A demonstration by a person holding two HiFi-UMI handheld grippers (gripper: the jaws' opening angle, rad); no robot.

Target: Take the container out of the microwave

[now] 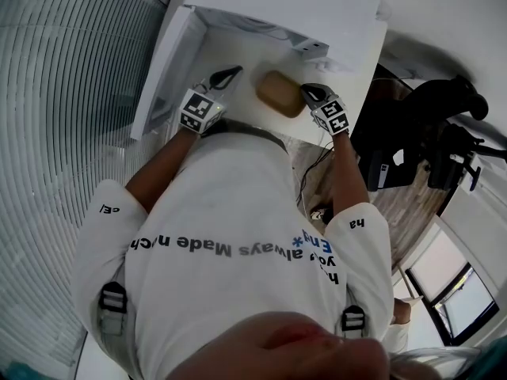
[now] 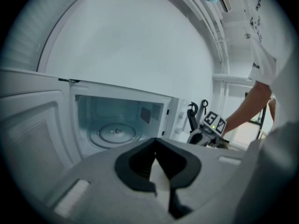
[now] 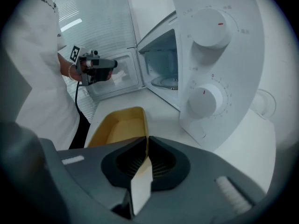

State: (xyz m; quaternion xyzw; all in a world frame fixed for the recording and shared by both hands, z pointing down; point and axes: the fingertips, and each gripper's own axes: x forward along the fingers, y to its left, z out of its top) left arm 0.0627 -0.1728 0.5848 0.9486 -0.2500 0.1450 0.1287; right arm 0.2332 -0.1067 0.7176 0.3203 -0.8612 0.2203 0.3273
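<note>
A tan, shallow container (image 3: 114,127) hangs just over the white counter (image 3: 161,113) in front of the microwave (image 3: 219,69). My right gripper (image 3: 146,141) is shut on its near rim. In the head view the container (image 1: 279,93) sits between my two grippers, with the right gripper (image 1: 305,92) at its right edge. My left gripper (image 1: 232,73) stays to its left near the open door (image 1: 162,74), apart from it. In the left gripper view its jaws (image 2: 155,143) are shut with nothing in them, facing the empty oven cavity.
The microwave door (image 3: 117,76) stands swung open to the left. A bare glass turntable (image 2: 117,133) lies inside. Two round knobs (image 3: 212,29) stick out of the control panel. Window blinds (image 1: 55,93) fill the left. Dark equipment (image 1: 444,133) stands on the right.
</note>
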